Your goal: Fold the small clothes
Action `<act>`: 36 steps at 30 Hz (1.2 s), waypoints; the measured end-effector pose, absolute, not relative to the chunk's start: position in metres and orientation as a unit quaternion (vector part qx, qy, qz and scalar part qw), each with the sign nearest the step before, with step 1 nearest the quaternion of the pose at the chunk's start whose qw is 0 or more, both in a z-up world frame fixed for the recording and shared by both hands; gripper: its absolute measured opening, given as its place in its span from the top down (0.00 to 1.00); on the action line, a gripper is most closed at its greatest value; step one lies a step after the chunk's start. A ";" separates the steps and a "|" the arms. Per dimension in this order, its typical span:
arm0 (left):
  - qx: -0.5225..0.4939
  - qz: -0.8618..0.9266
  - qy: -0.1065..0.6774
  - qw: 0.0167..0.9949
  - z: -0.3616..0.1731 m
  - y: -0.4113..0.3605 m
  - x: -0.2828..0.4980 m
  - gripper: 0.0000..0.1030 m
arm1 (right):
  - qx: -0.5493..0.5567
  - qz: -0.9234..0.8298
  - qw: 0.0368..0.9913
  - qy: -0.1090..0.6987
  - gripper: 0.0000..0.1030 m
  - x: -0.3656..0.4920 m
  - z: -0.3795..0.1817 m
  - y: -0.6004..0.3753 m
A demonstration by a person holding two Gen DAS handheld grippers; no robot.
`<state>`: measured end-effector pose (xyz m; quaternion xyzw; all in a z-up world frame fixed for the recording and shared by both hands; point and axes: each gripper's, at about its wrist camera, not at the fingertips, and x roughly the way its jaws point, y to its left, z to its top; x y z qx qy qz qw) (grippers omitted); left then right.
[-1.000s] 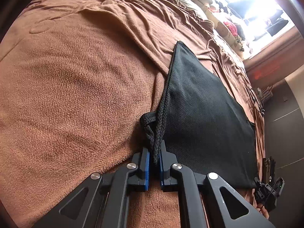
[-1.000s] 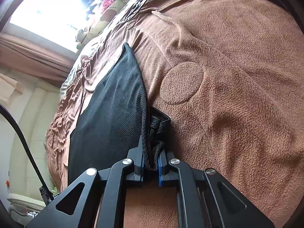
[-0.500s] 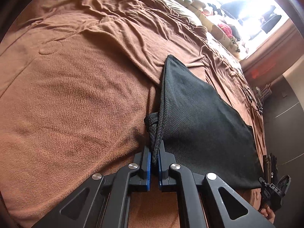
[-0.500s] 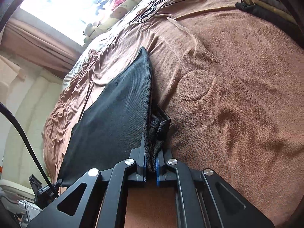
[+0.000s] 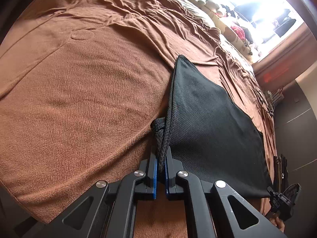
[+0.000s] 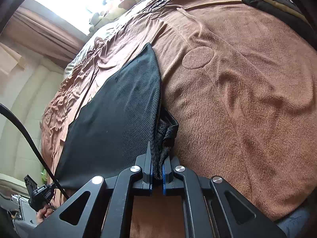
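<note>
Your left gripper is clamped, fingers aimed toward 12 o'clock. Your right gripper is clamped too, aimed likewise.

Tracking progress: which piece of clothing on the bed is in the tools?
The black mesh garment, pinched by the left tool and right tool and stretched between them; the stacked clothes at the brown blanket's far edge lie untouched.

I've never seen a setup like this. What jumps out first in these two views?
A black mesh garment stretches taut across a brown fleece blanket on the bed. The left claw is pinched shut on one bunched corner, and the right claw is pinched on another. Behind, a glaring window lights the room.
</note>
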<state>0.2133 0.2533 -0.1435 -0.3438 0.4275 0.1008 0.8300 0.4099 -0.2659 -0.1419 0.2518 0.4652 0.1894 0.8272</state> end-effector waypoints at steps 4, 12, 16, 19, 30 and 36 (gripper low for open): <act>-0.346 0.101 0.430 0.828 -0.145 0.252 0.207 0.95 | 0.250 0.189 0.828 0.465 0.97 0.401 -0.139 -0.266; -0.360 0.097 0.438 0.818 -0.158 0.252 0.208 0.94 | 0.214 0.166 0.837 0.476 0.90 0.396 -0.135 -0.269; -0.377 0.085 0.426 0.818 -0.162 0.254 0.206 0.87 | 0.177 0.134 0.864 0.451 0.66 0.387 -0.115 -0.269; -0.386 0.083 0.427 0.813 -0.168 0.254 0.206 0.76 | 0.176 0.132 0.874 0.433 0.55 0.380 -0.102 -0.270; -0.435 0.077 0.403 0.802 -0.176 0.256 0.189 0.72 | 0.121 0.205 0.874 0.423 0.55 0.378 -0.082 -0.209; -0.435 0.080 0.404 0.801 -0.175 0.255 0.189 0.72 | 0.083 0.247 0.862 0.435 0.55 0.385 -0.087 -0.161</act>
